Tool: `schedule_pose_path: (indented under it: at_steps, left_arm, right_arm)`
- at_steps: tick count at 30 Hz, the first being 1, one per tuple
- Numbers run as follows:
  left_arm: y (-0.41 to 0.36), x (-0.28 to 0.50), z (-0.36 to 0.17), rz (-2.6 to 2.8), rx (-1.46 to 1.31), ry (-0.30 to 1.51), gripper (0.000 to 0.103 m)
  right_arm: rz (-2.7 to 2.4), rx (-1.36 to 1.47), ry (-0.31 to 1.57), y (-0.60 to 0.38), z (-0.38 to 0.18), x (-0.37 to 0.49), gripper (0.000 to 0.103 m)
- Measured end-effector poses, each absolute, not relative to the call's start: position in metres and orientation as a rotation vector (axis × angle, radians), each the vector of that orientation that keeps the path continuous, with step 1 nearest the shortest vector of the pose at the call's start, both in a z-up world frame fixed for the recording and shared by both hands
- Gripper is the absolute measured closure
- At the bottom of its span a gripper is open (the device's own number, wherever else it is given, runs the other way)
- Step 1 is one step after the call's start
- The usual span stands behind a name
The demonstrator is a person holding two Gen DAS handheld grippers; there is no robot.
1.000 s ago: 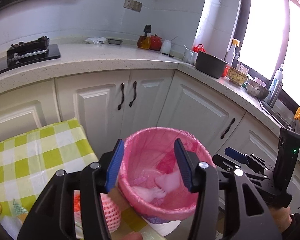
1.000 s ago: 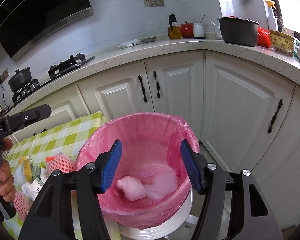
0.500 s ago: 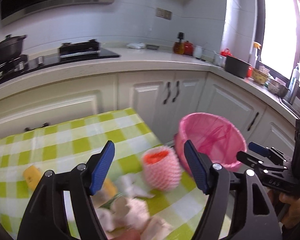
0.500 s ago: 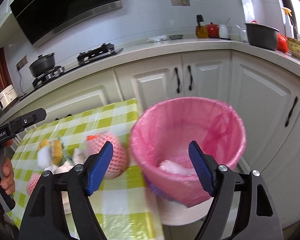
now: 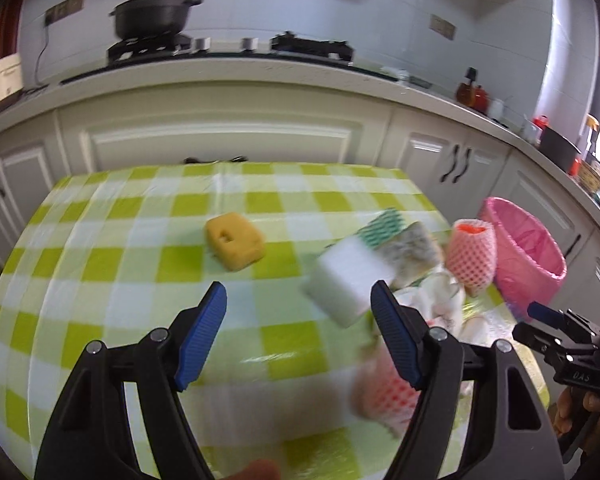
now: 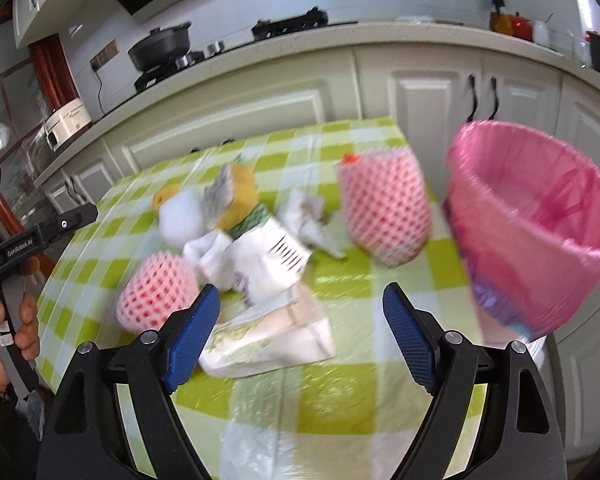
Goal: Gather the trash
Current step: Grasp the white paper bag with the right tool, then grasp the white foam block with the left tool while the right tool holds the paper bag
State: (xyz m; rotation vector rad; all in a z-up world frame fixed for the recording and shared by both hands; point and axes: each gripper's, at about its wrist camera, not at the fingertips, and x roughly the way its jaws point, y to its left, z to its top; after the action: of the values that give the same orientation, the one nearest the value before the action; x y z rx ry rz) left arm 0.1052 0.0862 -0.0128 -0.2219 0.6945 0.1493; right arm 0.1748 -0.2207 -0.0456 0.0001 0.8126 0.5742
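A pile of trash lies on the green-checked table point(image 5: 112, 264): a white sponge block point(image 5: 346, 280), a yellow sponge point(image 5: 236, 242), a grey-yellow scouring sponge point(image 5: 414, 250), crumpled paper point(image 6: 260, 264), a flat plastic packet point(image 6: 268, 336), and two pink foam fruit nets point(image 6: 386, 208) point(image 6: 154, 290). The pink-lined trash bin point(image 6: 536, 228) stands off the table's right edge. My left gripper point(image 5: 298, 332) is open and empty above the table, near the white block. My right gripper point(image 6: 300, 336) is open and empty above the packet.
White kitchen cabinets point(image 5: 220, 136) and a counter with a stove and black pot point(image 5: 152, 14) run behind the table. More pots and bottles stand on the counter at the right point(image 5: 472, 92). The table's left half holds only the yellow sponge.
Both grippers have swung left, away from above the pink bin and over the table. The trash pile now sits in front of them. Both stay open.
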Motion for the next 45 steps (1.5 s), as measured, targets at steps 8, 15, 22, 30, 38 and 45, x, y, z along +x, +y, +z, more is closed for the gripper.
schedule_pose_path:
  at_steps: [8, 15, 22, 30, 38, 45]
  left_arm:
    - [0.116, 0.09, -0.026, 0.188, -0.285, 0.699, 0.031]
    - [0.111, 0.091, -0.027, 0.155, -0.296, 0.694, 0.031]
    - [0.099, 0.098, -0.029, 0.12, -0.293, 0.702, 0.031]
    - [0.097, 0.099, -0.032, 0.117, -0.294, 0.708, 0.031]
    - [0.087, 0.099, -0.028, 0.078, -0.294, 0.702, 0.031]
    - [0.074, 0.11, -0.03, 0.036, -0.294, 0.713, 0.031]
  right_arm:
    - [0.562, 0.0, 0.91, -0.198, -0.064, 0.176, 0.024]
    - [0.542, -0.012, 0.94, -0.191, -0.07, 0.183, 0.024]
    - [0.537, -0.029, 0.952, -0.184, -0.078, 0.191, 0.046]
    - [0.576, -0.055, 0.943, -0.181, -0.077, 0.185, 0.082]
    - [0.553, -0.042, 0.909, -0.197, -0.066, 0.185, 0.09]
    - [0.533, -0.044, 0.871, -0.208, -0.053, 0.183, 0.09]
